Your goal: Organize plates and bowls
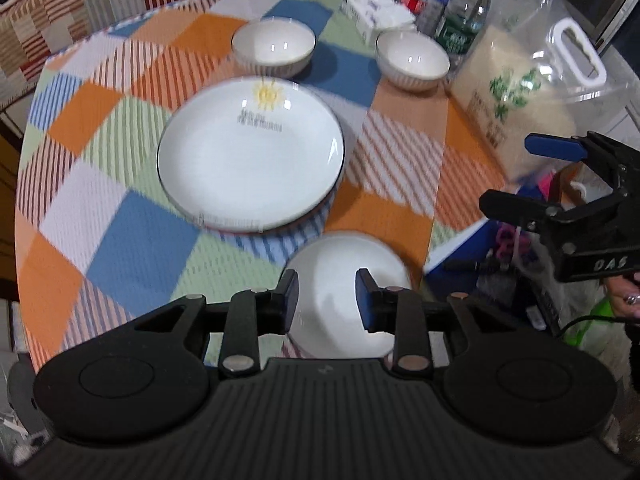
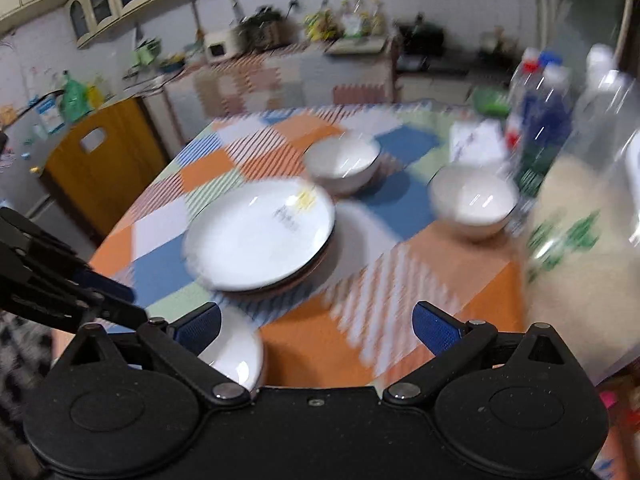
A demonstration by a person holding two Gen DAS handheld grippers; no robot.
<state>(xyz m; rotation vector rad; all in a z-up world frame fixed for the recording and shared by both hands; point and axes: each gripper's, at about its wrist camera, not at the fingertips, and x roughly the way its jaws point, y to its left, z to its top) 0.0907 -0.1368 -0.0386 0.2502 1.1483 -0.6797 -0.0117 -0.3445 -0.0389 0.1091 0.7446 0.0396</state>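
A white plate point(image 1: 250, 156) with a sun print lies mid-table on top of another plate; it also shows in the right wrist view point(image 2: 260, 236). Two white bowls point(image 1: 274, 46) point(image 1: 412, 60) stand beyond it. A third white bowl point(image 1: 348, 264) sits at the table's near edge. My left gripper point(image 1: 326, 300) hangs just above this bowl, its blue pads apart and gripping nothing. My right gripper point(image 2: 318, 326) is wide open and empty, over the near right part of the table. From the left wrist it appears at the right point(image 1: 528, 176).
A checked cloth point(image 1: 120, 220) covers the round table. A clear jug of rice point(image 1: 520, 100), several water bottles point(image 1: 440, 0) and a tissue pack point(image 1: 372, 12) crowd the far right. A yellow chair back point(image 2: 100, 172) stands at the table's left.
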